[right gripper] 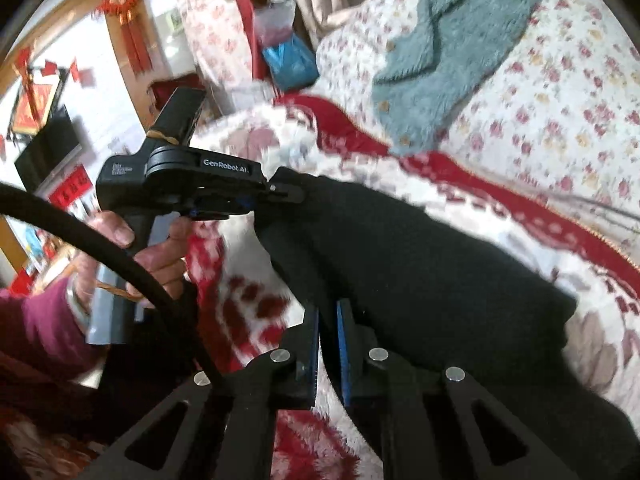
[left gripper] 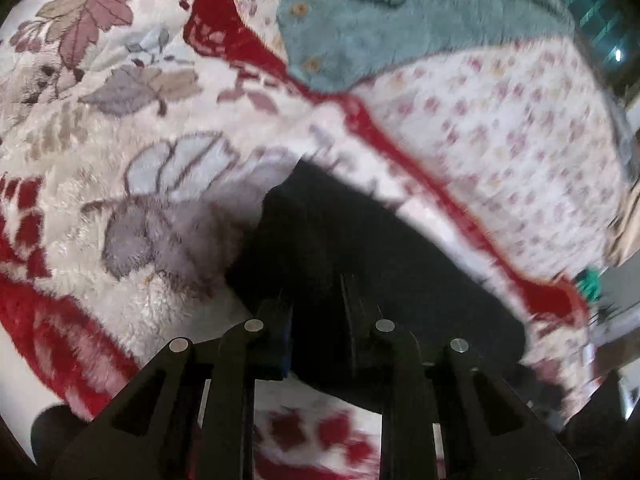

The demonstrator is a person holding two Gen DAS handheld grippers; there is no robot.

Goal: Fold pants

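Observation:
The black pants (left gripper: 360, 248) lie on a fleecy white and red floral blanket (left gripper: 120, 140). In the left wrist view my left gripper (left gripper: 316, 312) is shut on the near edge of the pants and lifts it. In the right wrist view the pants (right gripper: 420, 264) stretch from the left gripper (right gripper: 292, 194), which pinches one corner, down to my right gripper (right gripper: 328, 336), which is shut on another part of the same edge. The cloth hangs between the two grippers above the blanket (right gripper: 260, 300).
A teal fleece garment (left gripper: 400, 20) lies further back on a quilt (left gripper: 520, 120) with small flowers, also in the right wrist view (right gripper: 448, 60). A black cable (right gripper: 120, 248) loops across at left. Furniture and red decorations (right gripper: 128, 4) stand beyond the bed.

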